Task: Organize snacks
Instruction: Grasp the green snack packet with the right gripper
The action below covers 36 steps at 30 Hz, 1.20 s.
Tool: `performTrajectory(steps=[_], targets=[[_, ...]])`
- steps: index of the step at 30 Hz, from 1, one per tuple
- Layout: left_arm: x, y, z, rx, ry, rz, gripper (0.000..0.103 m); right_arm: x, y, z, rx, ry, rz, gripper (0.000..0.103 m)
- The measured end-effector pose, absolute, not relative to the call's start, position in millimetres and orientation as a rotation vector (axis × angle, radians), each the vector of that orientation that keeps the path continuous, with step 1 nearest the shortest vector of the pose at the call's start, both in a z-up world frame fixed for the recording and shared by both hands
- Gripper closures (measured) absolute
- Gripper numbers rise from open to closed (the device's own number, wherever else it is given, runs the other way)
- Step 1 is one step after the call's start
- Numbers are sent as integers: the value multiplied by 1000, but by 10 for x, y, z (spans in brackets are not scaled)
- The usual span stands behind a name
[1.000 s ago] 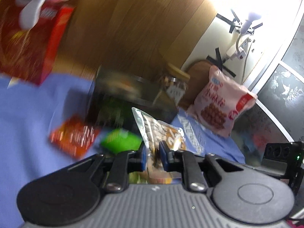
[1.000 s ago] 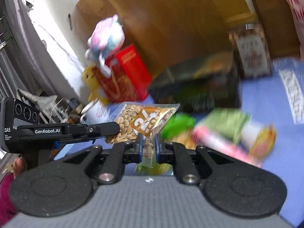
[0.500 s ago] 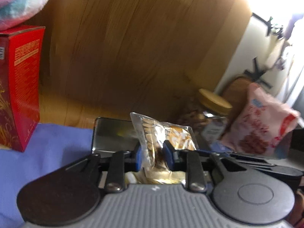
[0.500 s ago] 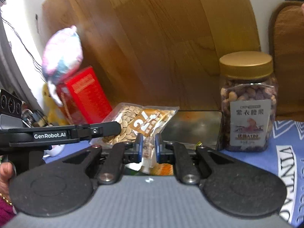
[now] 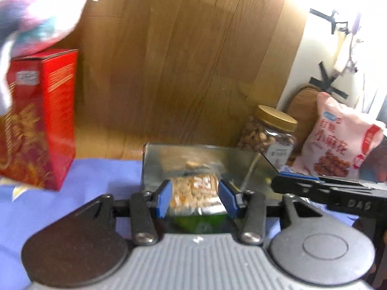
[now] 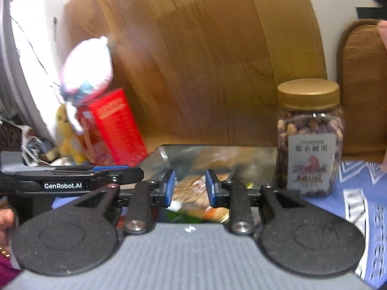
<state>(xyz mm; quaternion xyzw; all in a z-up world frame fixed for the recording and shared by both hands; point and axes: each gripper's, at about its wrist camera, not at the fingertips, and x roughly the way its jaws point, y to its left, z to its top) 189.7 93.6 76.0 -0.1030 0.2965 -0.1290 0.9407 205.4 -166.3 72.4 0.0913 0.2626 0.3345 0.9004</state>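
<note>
A clear bag of seeds (image 5: pixel 193 189) with an orange label lies flat in the open metal tin (image 5: pixel 205 157), on top of a green packet (image 5: pixel 198 222). My left gripper (image 5: pixel 196 198) hangs over the tin's near edge. Its jaws are opening, and the bag shows in the gap below them without being pinched. From the right wrist, the same bag (image 6: pixel 193 193) rests in the tin (image 6: pixel 217 153) beneath my right gripper (image 6: pixel 189 188). That gripper's jaws are also opening and stand apart from the bag. The two grippers sit side by side.
A red box (image 5: pixel 41 120) with a plush toy (image 5: pixel 36 12) on top stands left of the tin. A gold-lidded nut jar (image 6: pixel 309 135) stands to its right, a pink snack bag (image 5: pixel 338 140) beyond. Behind is a wooden panel; underneath, a blue cloth (image 5: pixel 96 181).
Both grippers carried the seed bag forward to the tin, then spread their jaws. The bag, upright in both grips before, has dropped and now lies flat inside the tin.
</note>
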Motion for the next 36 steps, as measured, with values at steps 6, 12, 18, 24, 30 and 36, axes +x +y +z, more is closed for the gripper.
performTrajectory(steps=[6, 12, 18, 24, 30, 36], targets=[[1430, 1179, 444, -408, 727, -293, 60, 1704, -1530, 513, 171, 671, 826, 71], [1464, 1269, -1, -701, 841, -319, 61, 2053, -1175, 177, 119, 854, 749, 70], [1547, 1295, -138, -749, 850, -275, 75, 2122, -1151, 53, 237, 972, 775, 62], [1087, 1550, 20, -700, 787, -263, 76, 1633, -1052, 236, 202, 897, 858, 69], [521, 1722, -51, -686, 818, -235, 75, 975, -859, 183, 122, 847, 920, 69], [63, 1710, -66, -628, 820, -234, 75, 561, -870, 33, 128, 875, 966, 67]])
